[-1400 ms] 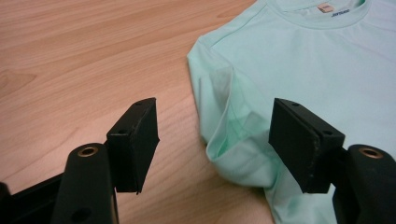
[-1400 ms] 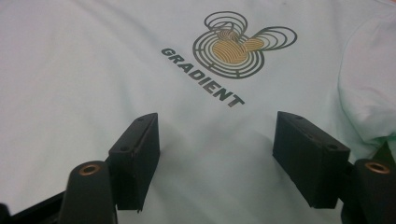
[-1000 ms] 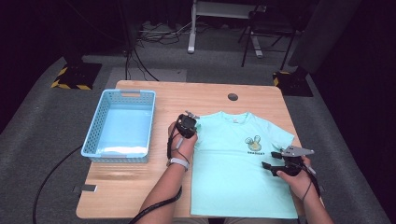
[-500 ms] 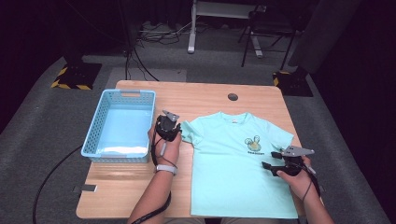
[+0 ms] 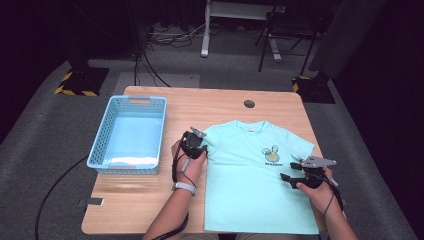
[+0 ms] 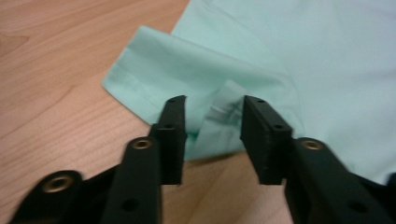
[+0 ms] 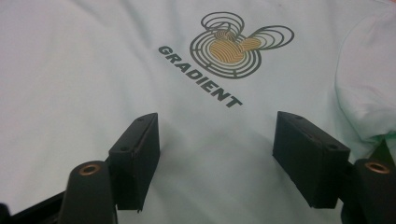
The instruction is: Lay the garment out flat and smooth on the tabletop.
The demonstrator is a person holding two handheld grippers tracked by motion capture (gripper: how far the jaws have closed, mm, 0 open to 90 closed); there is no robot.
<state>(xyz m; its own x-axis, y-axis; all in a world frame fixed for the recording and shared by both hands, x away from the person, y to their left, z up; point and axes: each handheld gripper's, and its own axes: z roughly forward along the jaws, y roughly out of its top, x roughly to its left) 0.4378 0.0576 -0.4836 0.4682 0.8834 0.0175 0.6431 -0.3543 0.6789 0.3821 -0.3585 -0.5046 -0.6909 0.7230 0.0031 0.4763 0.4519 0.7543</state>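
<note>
T-shirt [image 5: 257, 180], spread at lower right of the worktop [image 5: 220, 102]: left tongs [image 6: 212, 122] brought back from mid-worktop to the sleeve, jaws apart astride a fold; right tongs [image 7: 215, 149] open above the print. A sleeve grasp is judged imminent.

T-shirt [image 7: 116, 70], mint green: you can read one printed word, "GRADIENT" [image 7: 201, 83], in dark capitals beneath a ringed emblem [image 7: 236, 44] on its chest.
</note>
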